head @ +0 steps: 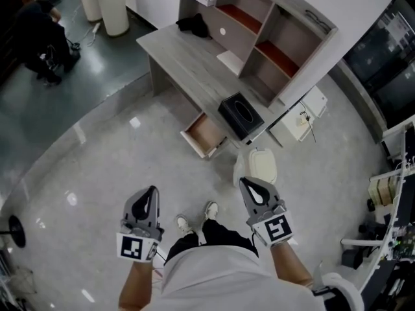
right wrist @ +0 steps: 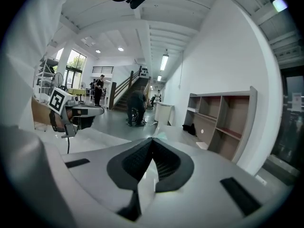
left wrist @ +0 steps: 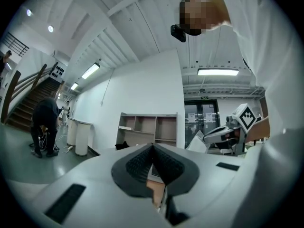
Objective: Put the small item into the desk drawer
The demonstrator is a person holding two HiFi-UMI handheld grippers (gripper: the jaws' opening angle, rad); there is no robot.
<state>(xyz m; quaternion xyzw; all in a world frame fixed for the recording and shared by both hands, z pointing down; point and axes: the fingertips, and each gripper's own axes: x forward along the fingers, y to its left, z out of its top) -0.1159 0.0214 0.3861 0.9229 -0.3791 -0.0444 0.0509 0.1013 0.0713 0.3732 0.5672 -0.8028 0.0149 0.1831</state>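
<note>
The grey desk (head: 185, 60) with a shelf hutch (head: 272, 37) stands ahead of me, and its drawer (head: 204, 135) is pulled open at the near side. On the desktop lie a small white flat item (head: 230, 62), a black tissue box (head: 241, 115) near the front corner and a black bundle (head: 193, 24) at the far end. My left gripper (head: 152, 190) and right gripper (head: 245, 182) hang in front of my body, well short of the desk. In the gripper views the left gripper's (left wrist: 153, 146) and the right gripper's (right wrist: 152, 139) pads meet with nothing between them.
A white stool (head: 259, 166) stands just beyond my right gripper, and a white low unit (head: 301, 118) sits beside the desk's end. Two white bins (head: 107, 5) and a crouching person (head: 42, 41) are at the far left. Shelving and clutter (head: 389, 193) line the right side.
</note>
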